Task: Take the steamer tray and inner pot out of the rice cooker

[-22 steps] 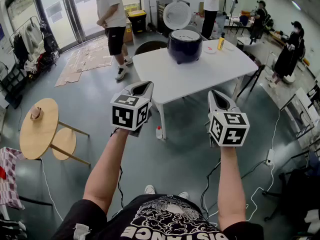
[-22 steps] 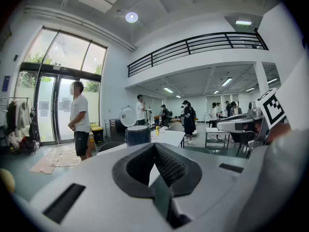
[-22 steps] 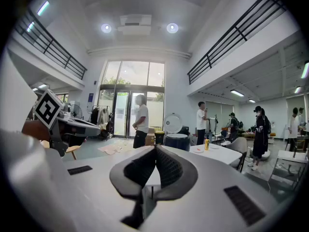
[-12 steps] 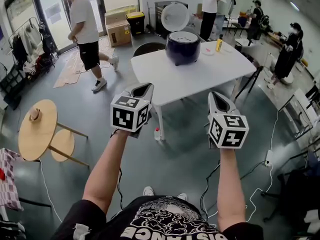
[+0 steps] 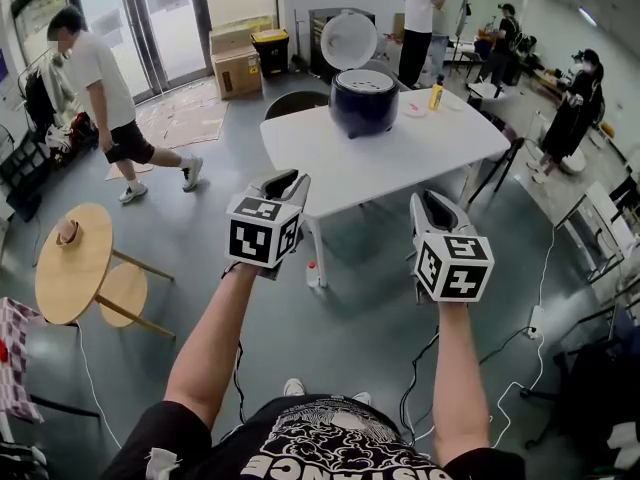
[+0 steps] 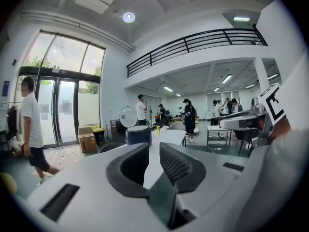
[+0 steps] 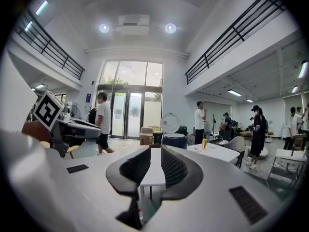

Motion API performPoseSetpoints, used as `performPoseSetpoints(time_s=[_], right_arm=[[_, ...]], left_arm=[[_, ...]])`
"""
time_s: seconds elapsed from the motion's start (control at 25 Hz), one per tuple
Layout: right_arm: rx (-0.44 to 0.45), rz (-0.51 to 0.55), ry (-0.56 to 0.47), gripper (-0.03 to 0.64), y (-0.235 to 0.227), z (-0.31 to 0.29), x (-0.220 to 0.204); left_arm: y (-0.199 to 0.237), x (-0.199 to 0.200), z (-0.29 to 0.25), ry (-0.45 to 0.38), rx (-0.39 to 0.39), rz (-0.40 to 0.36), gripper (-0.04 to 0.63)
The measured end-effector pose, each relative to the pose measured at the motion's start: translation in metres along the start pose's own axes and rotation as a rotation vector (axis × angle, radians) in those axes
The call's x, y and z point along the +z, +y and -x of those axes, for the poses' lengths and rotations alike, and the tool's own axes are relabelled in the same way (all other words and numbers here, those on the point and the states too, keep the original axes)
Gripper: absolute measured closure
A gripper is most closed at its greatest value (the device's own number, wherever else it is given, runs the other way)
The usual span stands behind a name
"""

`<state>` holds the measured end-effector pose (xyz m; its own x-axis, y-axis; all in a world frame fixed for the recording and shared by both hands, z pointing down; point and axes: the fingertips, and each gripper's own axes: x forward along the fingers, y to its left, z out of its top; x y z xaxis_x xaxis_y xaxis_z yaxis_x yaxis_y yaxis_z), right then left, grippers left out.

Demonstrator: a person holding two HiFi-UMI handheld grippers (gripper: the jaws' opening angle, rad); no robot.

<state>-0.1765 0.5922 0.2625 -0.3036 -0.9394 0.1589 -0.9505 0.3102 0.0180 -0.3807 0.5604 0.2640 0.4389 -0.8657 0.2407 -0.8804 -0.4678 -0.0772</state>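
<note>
Bystander (image 5: 100,98) walked off left. My left gripper (image 5: 285,181) and right gripper (image 5: 431,202) hold fingers narrow, empty, since the rice cooker (image 5: 363,101) is well beyond reach

My left gripper (image 5: 284,179) and right gripper (image 5: 431,202) have smooth, rounded shells of pale grey. My fingers (image 6: 176,164) are black and curved like a pair of horns, with a fine ribbed grid on their inner faces. The right gripper's fingers (image 7: 172,167) look the same. Flat dark slots sit in the grey shell on either side of them. Each gripper carries a white cube (image 5: 262,231) printed with black square markers. I wear a black short-sleeved T-shirt (image 5: 320,438) with white lettering and print. My white shoe tips (image 5: 297,386) show below it. A thin dark cable (image 5: 238,373) hangs under my left forearm.
</note>
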Motion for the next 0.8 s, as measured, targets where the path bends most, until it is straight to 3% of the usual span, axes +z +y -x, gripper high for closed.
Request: performPoseSetpoints(time_s=[0.4,0.8], right_arm=[[0.011,-0.012,0.015,0.476,-0.008,0.004,-0.010],[0.002,-0.009,0.022,0.386,-0.032,0.011,-0.013]], left_arm=[[-0.007,0.003,-0.002,-0.014,0.014,-0.003,0.436],[-0.026,0.011,-0.013,-0.027,0.023,0.006,0.307]])
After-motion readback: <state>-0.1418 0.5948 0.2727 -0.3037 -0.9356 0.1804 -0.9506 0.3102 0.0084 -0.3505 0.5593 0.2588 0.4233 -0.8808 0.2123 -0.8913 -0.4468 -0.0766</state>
